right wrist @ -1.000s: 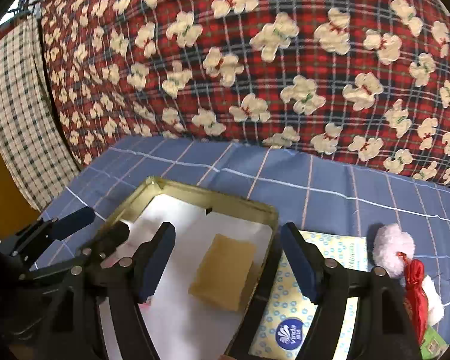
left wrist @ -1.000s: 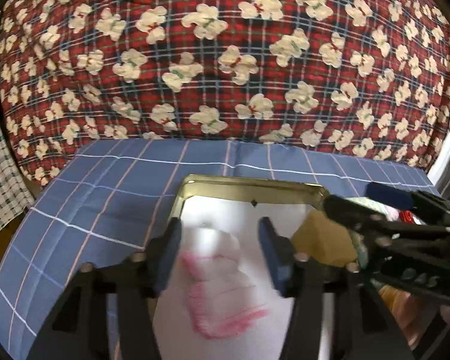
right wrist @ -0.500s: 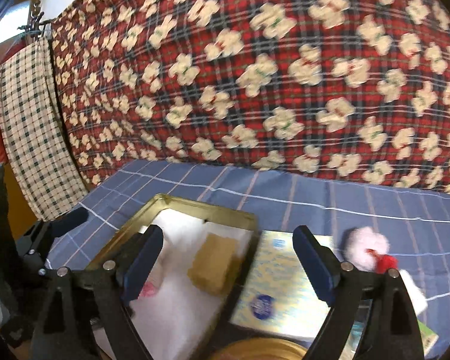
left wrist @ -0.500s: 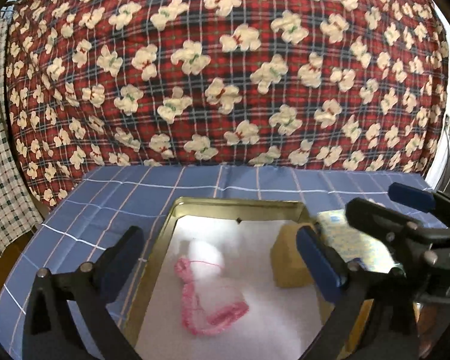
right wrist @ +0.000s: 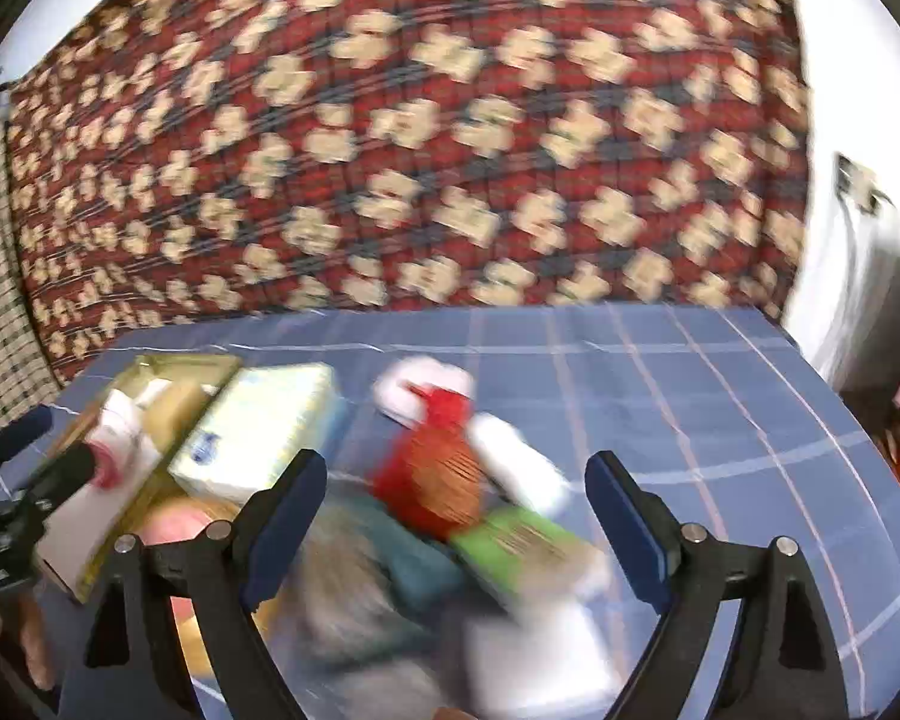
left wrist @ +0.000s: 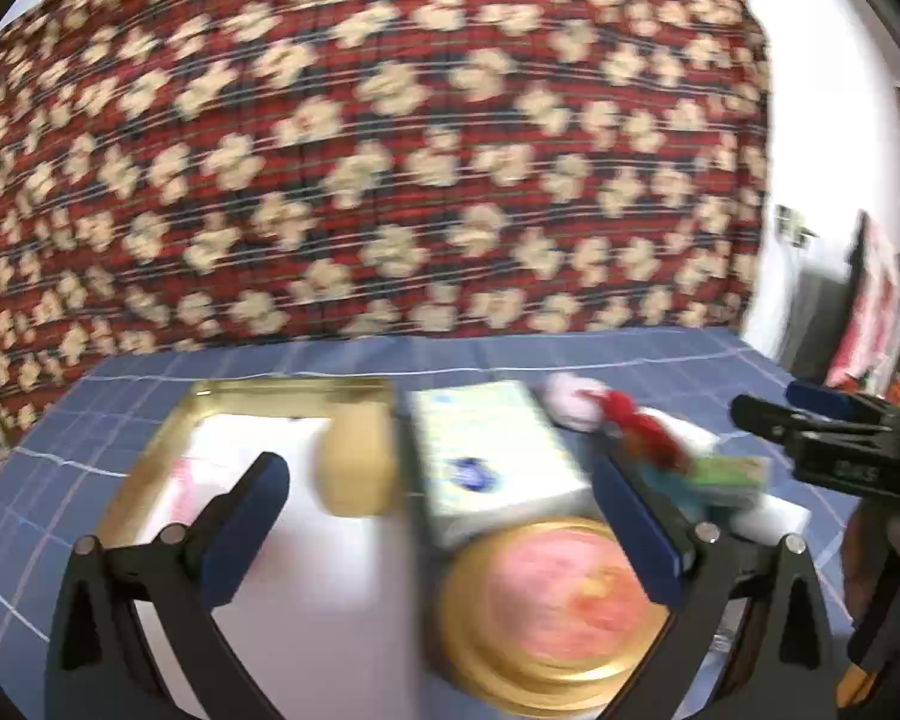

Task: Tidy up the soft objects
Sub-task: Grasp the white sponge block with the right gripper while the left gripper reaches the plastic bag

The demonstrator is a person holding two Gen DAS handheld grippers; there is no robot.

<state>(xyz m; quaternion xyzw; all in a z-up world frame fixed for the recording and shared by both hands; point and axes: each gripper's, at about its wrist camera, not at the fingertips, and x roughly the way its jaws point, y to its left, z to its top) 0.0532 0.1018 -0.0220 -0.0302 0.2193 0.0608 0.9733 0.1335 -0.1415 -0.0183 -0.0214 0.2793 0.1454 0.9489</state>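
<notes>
A gold tin tray (left wrist: 150, 456) lined in white holds a tan sponge (left wrist: 354, 468) and a pink-and-white knit piece (left wrist: 177, 486). Right of it lie a tissue pack (left wrist: 492, 456), a red and white plush toy (left wrist: 624, 426) and a green packet (left wrist: 732, 474). My left gripper (left wrist: 444, 534) is open and empty, raised over the tray's right edge. My right gripper (right wrist: 456, 510) is open and empty, above the plush toy (right wrist: 438, 456) and green packet (right wrist: 522, 546). Both views are blurred by motion.
A round gold lid with a pink picture (left wrist: 558, 606) lies near the front. A white block (right wrist: 534, 660) and grey-teal cloth (right wrist: 384, 576) lie by the packet. The blue checked cloth (right wrist: 690, 396) stretches right. A red floral quilt (left wrist: 360, 150) rises behind.
Both grippers have pulled back, risen and swung right, away from the tray. The left gripper opened and left the knit piece in the tray. The tissue pack, plush and lid came into view.
</notes>
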